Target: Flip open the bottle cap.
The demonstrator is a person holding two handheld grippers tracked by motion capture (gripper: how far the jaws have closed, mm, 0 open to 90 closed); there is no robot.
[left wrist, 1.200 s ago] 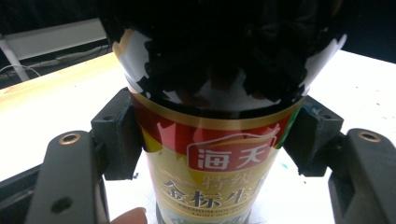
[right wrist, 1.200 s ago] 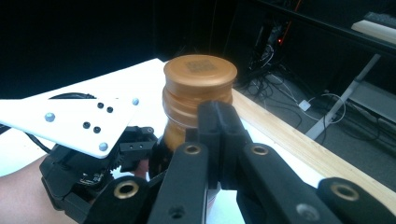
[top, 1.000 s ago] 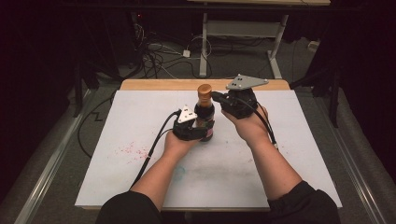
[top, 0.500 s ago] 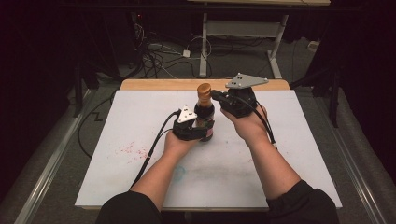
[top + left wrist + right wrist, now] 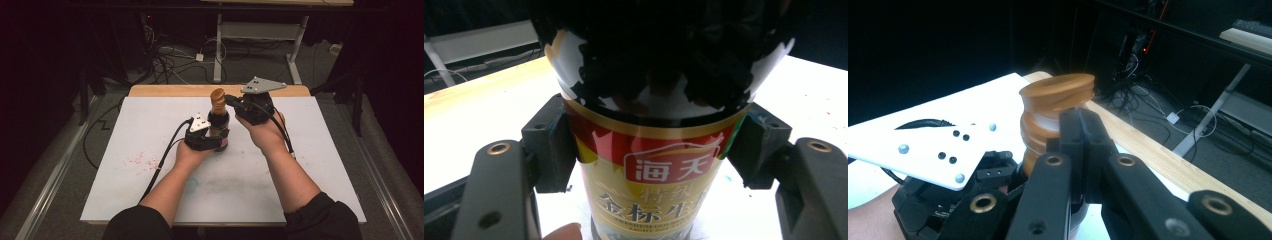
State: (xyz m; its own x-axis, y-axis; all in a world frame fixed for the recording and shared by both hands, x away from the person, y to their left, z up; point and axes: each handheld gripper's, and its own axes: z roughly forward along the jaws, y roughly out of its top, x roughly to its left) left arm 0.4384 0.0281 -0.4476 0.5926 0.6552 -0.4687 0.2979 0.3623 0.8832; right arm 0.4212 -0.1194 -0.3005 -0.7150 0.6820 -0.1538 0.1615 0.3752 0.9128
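Standing upright, cap up, the bottle (image 5: 218, 120) is clamped by left gripper (image 5: 215, 142); right gripper (image 5: 231, 100) fingers closed.

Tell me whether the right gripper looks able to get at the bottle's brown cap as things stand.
Probably yes: the right gripper sits shut right beside the brown cap with nothing between, while the left gripper clamps the bottle upright. Its jaws would have to open first.

A lab: dark room, floor cables (image 5: 165, 57), white worktable (image 5: 320, 165).
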